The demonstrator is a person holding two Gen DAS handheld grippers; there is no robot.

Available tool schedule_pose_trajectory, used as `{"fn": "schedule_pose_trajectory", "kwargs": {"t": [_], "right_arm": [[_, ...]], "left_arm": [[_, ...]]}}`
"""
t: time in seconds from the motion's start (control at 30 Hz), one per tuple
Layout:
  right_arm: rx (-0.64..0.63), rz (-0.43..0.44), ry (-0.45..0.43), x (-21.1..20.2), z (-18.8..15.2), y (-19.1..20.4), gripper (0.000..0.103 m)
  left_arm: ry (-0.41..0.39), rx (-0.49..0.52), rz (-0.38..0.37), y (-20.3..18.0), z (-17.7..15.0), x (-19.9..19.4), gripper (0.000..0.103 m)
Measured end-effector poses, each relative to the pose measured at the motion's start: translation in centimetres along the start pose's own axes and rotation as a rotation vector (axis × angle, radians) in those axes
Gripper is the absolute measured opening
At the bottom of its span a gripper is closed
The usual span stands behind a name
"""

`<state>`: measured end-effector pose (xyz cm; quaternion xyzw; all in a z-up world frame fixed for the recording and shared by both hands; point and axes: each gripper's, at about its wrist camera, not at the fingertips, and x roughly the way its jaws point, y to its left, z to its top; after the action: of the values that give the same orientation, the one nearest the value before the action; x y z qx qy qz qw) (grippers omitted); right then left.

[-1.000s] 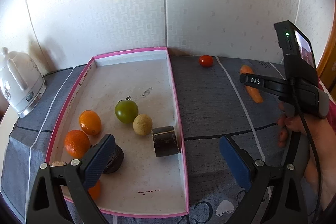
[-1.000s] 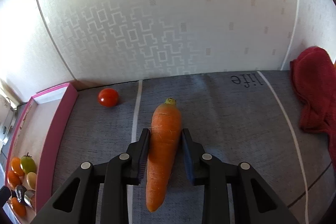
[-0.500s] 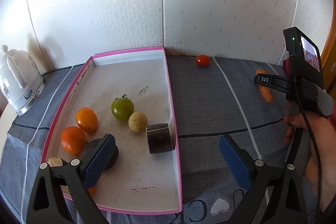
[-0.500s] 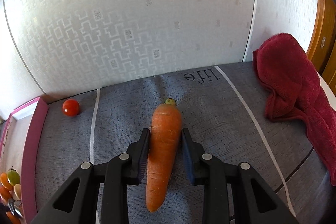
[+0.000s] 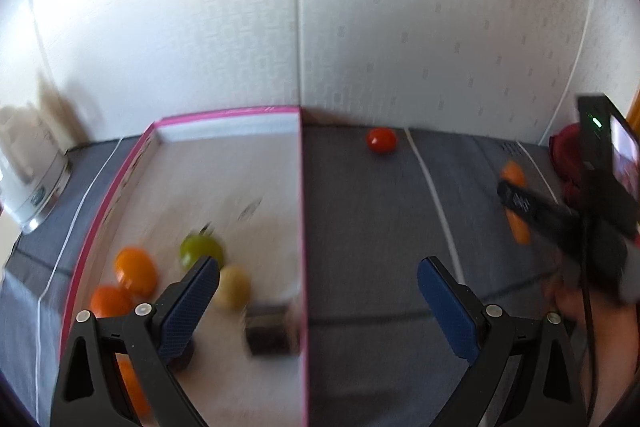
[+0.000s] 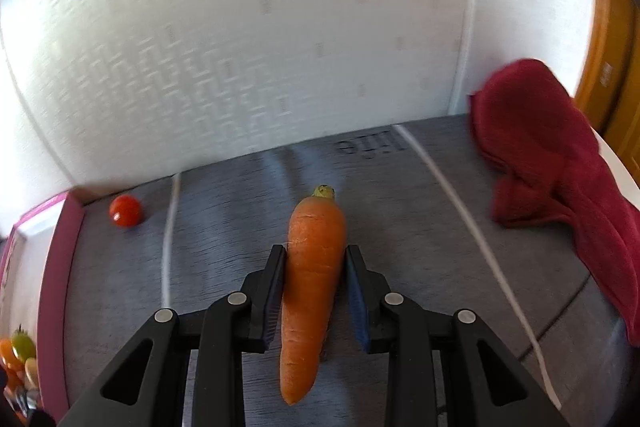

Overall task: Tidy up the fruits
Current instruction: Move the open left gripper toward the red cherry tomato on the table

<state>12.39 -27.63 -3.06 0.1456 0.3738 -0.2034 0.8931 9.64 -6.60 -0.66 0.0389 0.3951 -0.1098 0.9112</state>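
The carrot [image 6: 312,291] was clamped between the pads of the right tongs [image 6: 314,301], lying lengthwise along the fingers. Its green-stubbed crown pointed to 12 o'clock, away from the camera, and its tip hung toward 6 o'clock below the pads. The jaws stood narrow, pressing the carrot at mid-body on both flanks. That hold appeared chosen to keep the long root balanced and clear of the grey cloth [image 6: 400,227] during carriage. Whether the tip touched the cloth could not be told.

From the carrot, a cherry tomato [image 6: 125,211] lay loose on the cloth at about 10 o'clock, near the back wall. The pink-edged tray [image 6: 60,267] stood at 9 o'clock, well apart from the carrot. A red towel [image 6: 560,187] lay heaped at 2 o'clock.

In the left wrist view the left tongs [image 5: 318,303] stood wide with nothing between the pads, straddling the tray's right wall [image 5: 302,227]. The picture was blurred. Inside the tray lay two oranges [image 5: 136,269], a green tomato [image 5: 200,251], a pale round fruit [image 5: 234,287] and a dark chunk [image 5: 268,333]. The grouping suggested the tray was the collection point, and the carrot and cherry tomato were judged outstanding. A white kettle [image 5: 28,179] stood at 9 o'clock beyond the tray.
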Motion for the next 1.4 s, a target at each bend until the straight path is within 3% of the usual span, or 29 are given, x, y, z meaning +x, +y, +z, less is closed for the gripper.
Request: {"fn": "schedule_pose_trajectory", "kwargs": {"t": [0.5,0.73,0.97,1.17,1.23,1.4], "right_arm": [[0.051,-0.033,0.001,0.1,0.1,-1.1,0.030],[0.050,-0.029,0.004,-0.1,0.0,-1.0,0.030],[0.048,-0.030,0.005,0.2,0.2,-1.0,0.030],[0.049,-0.031,0.005,0.2,0.2,-1.0,0.030],[0.048,-0.031,0.006,0.2,0.2,-0.9,0.030],[0.050,-0.029,0.006,0.1,0.2,-0.9,0.030]], "left_arm": [[0.053,0.013,0.012,-4.5,8.6,8.9,0.099],[0.091,-0.017,-0.023,-4.5,8.9,11.7,0.077],[0.091,-0.054,-0.047,-3.4,8.5,12.3,0.067],[0.073,-0.032,-0.025,-3.7,8.8,13.1,0.060],[0.063,-0.018,-0.028,-4.1,9.4,13.6,0.046],[0.051,0.012,-0.035,-5.3,9.3,14.0,0.037]]}}
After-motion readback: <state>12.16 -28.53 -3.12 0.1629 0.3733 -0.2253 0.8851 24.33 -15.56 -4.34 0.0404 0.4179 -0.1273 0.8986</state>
